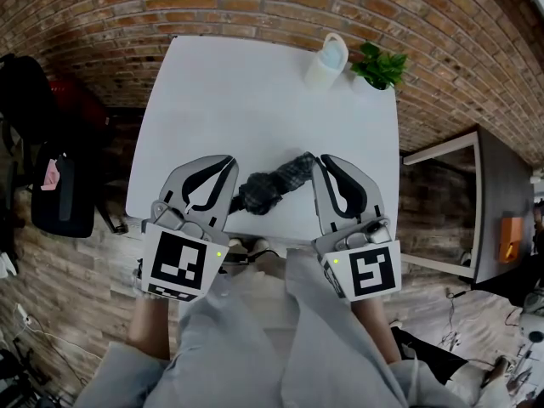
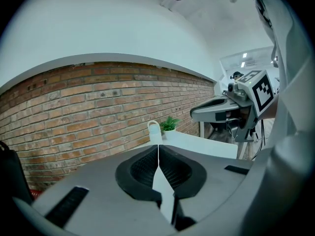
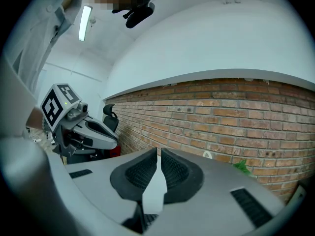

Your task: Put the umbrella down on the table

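Observation:
A folded dark checked umbrella lies on the white table near its front edge, and neither gripper touches it. My left gripper hovers just left of it with its jaws shut and nothing between them; in its own view the pads meet at the left gripper tip. Just right of the umbrella is my right gripper, also shut and empty, its pads meeting at the right gripper tip. The umbrella is hidden in both gripper views. Each gripper view shows the other gripper off to the side.
A pale handled bottle and a small green plant stand at the table's far right corner. A black chair stands to the left and another table to the right. A brick wall lies beyond.

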`<state>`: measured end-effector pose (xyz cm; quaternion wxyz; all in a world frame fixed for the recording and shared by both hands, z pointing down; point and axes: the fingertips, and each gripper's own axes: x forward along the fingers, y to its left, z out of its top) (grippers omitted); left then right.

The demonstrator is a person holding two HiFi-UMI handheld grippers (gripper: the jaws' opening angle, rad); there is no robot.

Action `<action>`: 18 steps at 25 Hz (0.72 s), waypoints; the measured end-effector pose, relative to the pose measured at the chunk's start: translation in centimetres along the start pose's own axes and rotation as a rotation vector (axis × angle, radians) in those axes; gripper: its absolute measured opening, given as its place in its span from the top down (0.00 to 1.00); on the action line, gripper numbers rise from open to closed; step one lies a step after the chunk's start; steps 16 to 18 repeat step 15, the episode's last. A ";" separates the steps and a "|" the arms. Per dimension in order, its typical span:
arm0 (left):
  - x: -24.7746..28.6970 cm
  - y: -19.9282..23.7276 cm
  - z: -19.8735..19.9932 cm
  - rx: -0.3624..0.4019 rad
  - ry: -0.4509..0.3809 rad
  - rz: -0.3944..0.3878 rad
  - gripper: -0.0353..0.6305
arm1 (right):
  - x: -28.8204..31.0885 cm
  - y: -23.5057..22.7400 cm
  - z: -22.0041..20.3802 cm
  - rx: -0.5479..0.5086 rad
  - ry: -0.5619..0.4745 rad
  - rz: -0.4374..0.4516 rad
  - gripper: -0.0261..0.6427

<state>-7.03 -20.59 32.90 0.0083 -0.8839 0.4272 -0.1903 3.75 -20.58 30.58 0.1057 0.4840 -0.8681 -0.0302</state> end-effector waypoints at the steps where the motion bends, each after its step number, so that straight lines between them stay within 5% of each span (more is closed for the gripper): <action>1: 0.0 -0.1 -0.1 -0.001 0.003 0.001 0.91 | -0.1 0.0 0.0 0.002 -0.003 -0.002 0.88; 18: -0.8 -0.5 1.4 -0.112 -0.068 -0.024 0.91 | -0.8 0.2 0.8 0.009 -0.030 -0.016 0.88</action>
